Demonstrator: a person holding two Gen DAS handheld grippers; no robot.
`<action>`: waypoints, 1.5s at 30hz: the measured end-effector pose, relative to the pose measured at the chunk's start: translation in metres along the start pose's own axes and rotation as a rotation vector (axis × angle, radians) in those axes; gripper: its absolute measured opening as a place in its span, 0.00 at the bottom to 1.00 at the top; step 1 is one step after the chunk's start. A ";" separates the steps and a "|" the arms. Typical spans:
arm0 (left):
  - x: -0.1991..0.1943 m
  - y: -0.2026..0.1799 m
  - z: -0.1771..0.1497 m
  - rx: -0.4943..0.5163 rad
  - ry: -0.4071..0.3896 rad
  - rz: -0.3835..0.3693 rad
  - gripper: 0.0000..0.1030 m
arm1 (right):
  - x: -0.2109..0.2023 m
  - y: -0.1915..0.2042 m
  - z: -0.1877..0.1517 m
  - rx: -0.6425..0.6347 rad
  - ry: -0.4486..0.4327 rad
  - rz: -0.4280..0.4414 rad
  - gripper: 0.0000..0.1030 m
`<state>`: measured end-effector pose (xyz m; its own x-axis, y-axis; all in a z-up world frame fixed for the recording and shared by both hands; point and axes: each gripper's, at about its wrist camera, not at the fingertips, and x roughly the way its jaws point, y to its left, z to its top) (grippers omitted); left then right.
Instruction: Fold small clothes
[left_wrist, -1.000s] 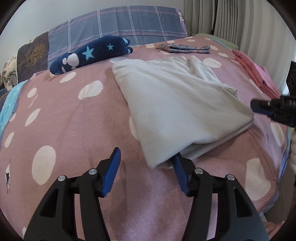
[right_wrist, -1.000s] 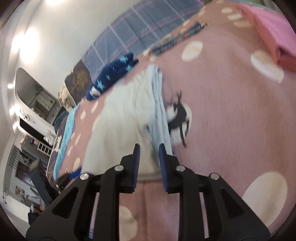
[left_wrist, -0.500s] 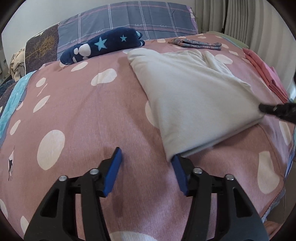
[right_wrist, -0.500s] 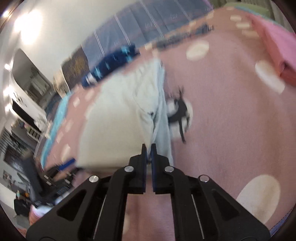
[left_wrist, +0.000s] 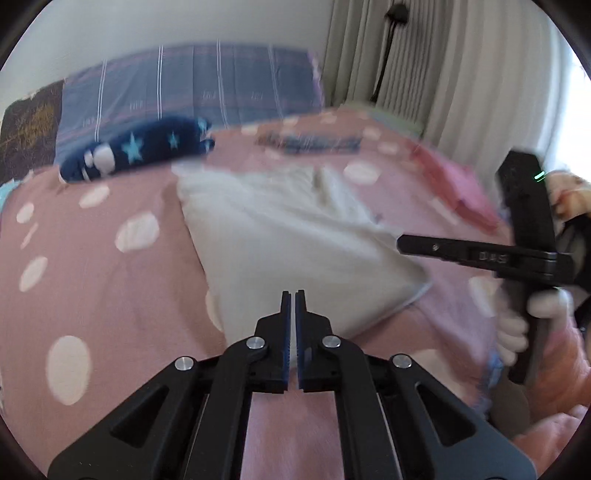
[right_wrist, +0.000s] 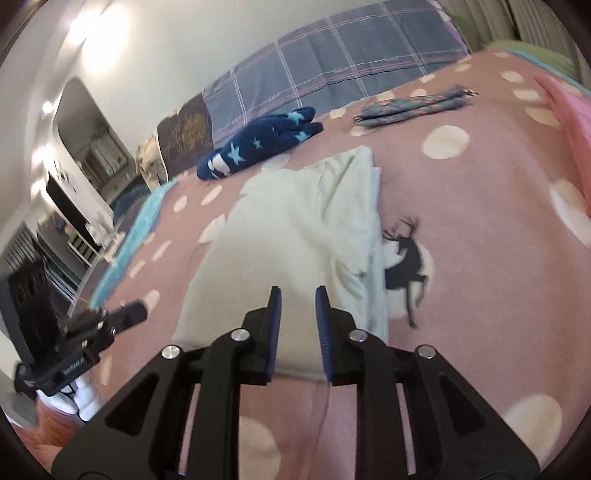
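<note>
Between left claw (left_wrist: 294, 295) fingers, pale garment (left_wrist: 295, 236) corner.

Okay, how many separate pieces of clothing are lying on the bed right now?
4 visible. A white garment in the middle, a navy starred piece near the pillow, a patterned folded one farther back, and a pink stack at the right edge, which may hold more.

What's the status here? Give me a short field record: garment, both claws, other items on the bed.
garment: pale folded cloth lying on the pink dotted bedspread
left claw: shut on the cloth's near corner
right claw: open, fingers over the cloth's near edge
other items: navy star garment; patterned folded piece; pink stack
</note>
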<state>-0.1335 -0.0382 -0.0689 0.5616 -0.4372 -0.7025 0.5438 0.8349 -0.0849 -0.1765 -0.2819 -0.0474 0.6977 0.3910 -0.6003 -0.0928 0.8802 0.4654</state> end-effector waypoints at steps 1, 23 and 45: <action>0.018 0.000 -0.005 0.018 0.054 0.046 0.03 | 0.009 0.000 0.000 -0.003 0.009 -0.028 0.20; 0.012 0.008 0.021 0.015 -0.019 0.065 0.05 | 0.027 0.020 -0.006 -0.199 0.057 -0.335 0.02; 0.060 0.016 0.020 0.038 0.050 0.099 0.07 | 0.070 0.040 0.019 -0.305 0.059 -0.392 0.02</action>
<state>-0.0787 -0.0578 -0.0981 0.5828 -0.3350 -0.7404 0.5105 0.8598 0.0128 -0.1184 -0.2243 -0.0583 0.6811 0.0215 -0.7319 -0.0414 0.9991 -0.0091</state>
